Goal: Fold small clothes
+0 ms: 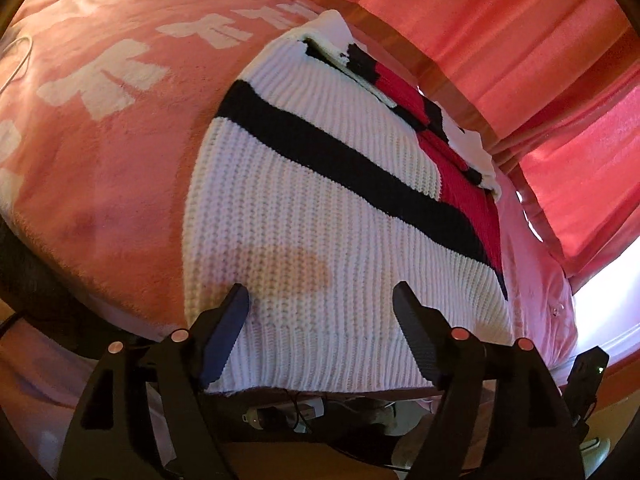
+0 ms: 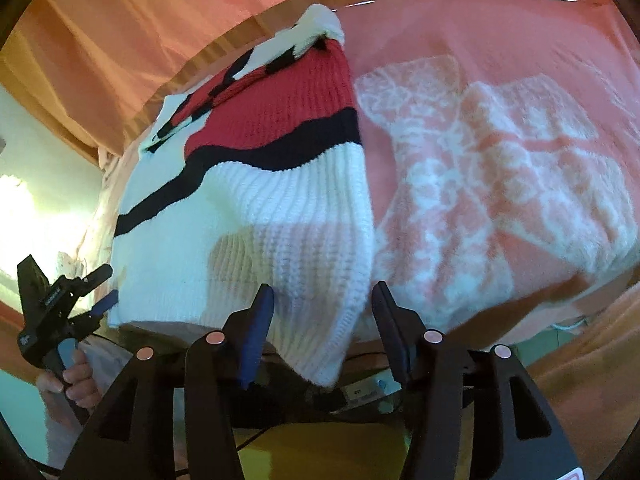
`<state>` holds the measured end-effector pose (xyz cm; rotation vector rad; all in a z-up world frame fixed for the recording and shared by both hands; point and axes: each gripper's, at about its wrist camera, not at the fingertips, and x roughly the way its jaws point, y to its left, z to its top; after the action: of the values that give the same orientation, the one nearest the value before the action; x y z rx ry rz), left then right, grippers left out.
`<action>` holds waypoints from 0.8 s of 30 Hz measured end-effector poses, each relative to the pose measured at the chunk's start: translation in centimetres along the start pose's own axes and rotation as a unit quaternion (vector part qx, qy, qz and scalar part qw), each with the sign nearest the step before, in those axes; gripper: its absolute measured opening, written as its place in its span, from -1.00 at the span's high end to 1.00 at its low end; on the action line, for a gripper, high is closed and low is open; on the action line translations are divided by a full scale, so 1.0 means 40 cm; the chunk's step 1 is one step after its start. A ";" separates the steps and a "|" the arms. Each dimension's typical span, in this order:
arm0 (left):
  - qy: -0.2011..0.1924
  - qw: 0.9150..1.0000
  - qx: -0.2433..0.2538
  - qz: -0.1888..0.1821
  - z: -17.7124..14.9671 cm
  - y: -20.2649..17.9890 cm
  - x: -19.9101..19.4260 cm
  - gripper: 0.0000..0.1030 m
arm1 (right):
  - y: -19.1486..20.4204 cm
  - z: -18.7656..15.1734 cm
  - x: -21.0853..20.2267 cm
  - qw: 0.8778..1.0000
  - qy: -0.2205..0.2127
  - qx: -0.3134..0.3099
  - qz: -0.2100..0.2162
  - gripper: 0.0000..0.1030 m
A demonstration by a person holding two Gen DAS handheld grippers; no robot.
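Red-orange curtains hang at the back, and in front of them is a bed with a fluffy pink blanket that has white shapes on it. A knitted sweater lies flat on the blanket. It is mostly white, with a black stripe across it and a red part near the curtains. Its bottom edge reaches the near edge of the bed, and in the right wrist view one corner of it droops over that edge. The far end of the sweater lies close to the curtains (not much room there). There is lots of bare blanket on one side of the sweater, the left side in the left wrist view. On the other side only a thin pink strip shows before the bed ends. The left gripper hovers over the white hem with its fingers spread apart, and nothing is pinched between them. The right gripper is at the drooping corner. Its fingers are spread too, and the sweater's edge hangs between them, but they do not squeeze it. A hand holds the left gripper's handle.
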<state>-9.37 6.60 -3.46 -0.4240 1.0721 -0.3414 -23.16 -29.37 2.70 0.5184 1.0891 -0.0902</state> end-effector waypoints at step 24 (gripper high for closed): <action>-0.029 0.995 -0.090 0.029 0.029 0.097 -0.052 -0.15 | 0.021 -0.005 0.010 0.999 -0.006 0.010 0.040 0.00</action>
<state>-9.02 11.12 -3.27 -0.5585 1.0610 -0.1806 -22.89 -28.46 2.58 0.5780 1.0542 -0.0334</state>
